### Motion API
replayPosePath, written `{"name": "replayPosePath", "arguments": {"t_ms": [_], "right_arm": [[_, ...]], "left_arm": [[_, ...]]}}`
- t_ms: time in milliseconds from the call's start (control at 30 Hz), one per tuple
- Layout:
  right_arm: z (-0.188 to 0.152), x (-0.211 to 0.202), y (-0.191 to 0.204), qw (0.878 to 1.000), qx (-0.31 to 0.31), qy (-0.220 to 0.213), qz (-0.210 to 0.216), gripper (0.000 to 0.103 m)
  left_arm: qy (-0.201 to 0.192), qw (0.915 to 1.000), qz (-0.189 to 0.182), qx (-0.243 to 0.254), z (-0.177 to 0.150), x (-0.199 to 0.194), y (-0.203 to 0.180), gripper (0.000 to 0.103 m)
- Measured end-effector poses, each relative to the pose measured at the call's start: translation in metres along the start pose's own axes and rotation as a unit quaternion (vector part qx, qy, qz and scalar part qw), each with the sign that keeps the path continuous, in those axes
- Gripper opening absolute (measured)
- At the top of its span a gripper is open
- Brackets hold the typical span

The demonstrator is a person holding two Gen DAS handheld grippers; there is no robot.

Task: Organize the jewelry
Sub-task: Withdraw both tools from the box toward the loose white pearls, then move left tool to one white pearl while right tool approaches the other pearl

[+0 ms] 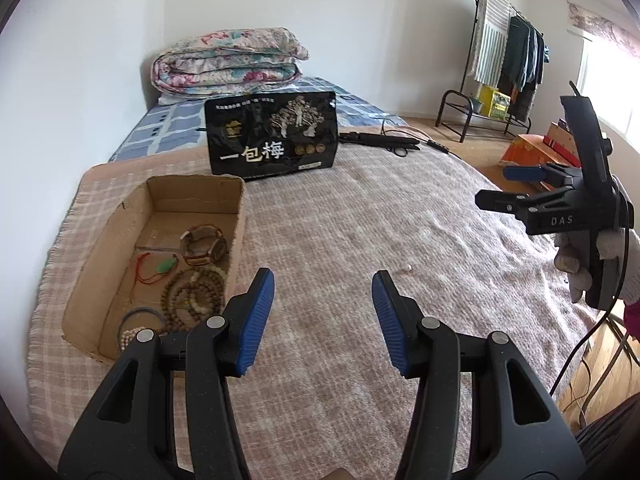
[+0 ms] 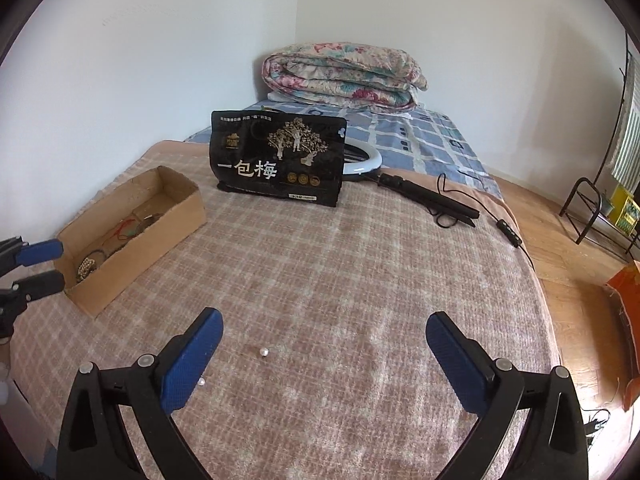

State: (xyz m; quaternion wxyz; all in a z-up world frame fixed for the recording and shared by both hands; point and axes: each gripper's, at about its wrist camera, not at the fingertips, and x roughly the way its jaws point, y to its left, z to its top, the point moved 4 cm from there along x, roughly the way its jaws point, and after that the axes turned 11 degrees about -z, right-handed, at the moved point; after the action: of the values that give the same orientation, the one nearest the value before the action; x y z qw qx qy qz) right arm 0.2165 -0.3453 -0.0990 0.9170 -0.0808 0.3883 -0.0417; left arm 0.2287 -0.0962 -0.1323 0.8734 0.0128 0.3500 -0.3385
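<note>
An open cardboard box (image 1: 239, 224) (image 2: 132, 264) lies at the left of the bed. Inside it are a wooden bracelet (image 1: 203, 245), a coil of brown beads (image 1: 192, 298) and a red cord with a green pendant (image 1: 165, 266). My left gripper (image 1: 323, 284) (image 2: 48, 266) hovers open just right of the box, with nothing between its fingers. My right gripper (image 2: 324, 320) (image 1: 494, 186), held by a white-gloved hand (image 1: 576, 256), stands wide open over the blanket. A small white pearl (image 2: 264, 353) (image 1: 409, 268) lies between its fingers, untouched. A second pearl (image 2: 201, 381) peeks out beside its left finger.
A black snack bag (image 1: 272, 136) (image 2: 280, 158) stands upright behind the box. A ring light on a folded black stand (image 2: 432, 200) lies behind it, its cable trailing right. A folded floral quilt (image 2: 344, 72) sits at the bed's head. Beyond the bed's right edge are wooden floor and a clothes rack (image 1: 508, 52).
</note>
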Motion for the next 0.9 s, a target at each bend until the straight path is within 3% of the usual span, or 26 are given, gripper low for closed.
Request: {"name": "replayPosePath", "arguments": {"t_ms": [233,367,500,667,900], "right_arm": [[-0.020,0.024,-0.012,1.000,0.000,0.027,0.016,0.095],[-0.031,0.040,-0.008,0.998,-0.005,0.049,0.043,0.081],[-0.041,0.053,0.002,0.995,-0.014,0.064,0.073,0.073],[-0.048,0.068,0.020,0.991,-0.033,0.077,0.108,0.054],[-0.055,0.083,0.039,0.984,-0.051,0.092,0.145,0.043]], "left_arm": [[0.029,0.9990,-0.035,0.002,-0.018,0.034,-0.023,0.052],[0.052,0.9971,-0.055,0.001,-0.029,0.054,-0.035,0.040],[0.071,0.9950,-0.069,0.009,-0.038,0.073,-0.046,0.033],[0.092,0.9927,-0.077,0.010,-0.046,0.096,-0.052,0.026],[0.105,0.9918,-0.071,0.015,-0.052,0.118,-0.051,0.025]]}}
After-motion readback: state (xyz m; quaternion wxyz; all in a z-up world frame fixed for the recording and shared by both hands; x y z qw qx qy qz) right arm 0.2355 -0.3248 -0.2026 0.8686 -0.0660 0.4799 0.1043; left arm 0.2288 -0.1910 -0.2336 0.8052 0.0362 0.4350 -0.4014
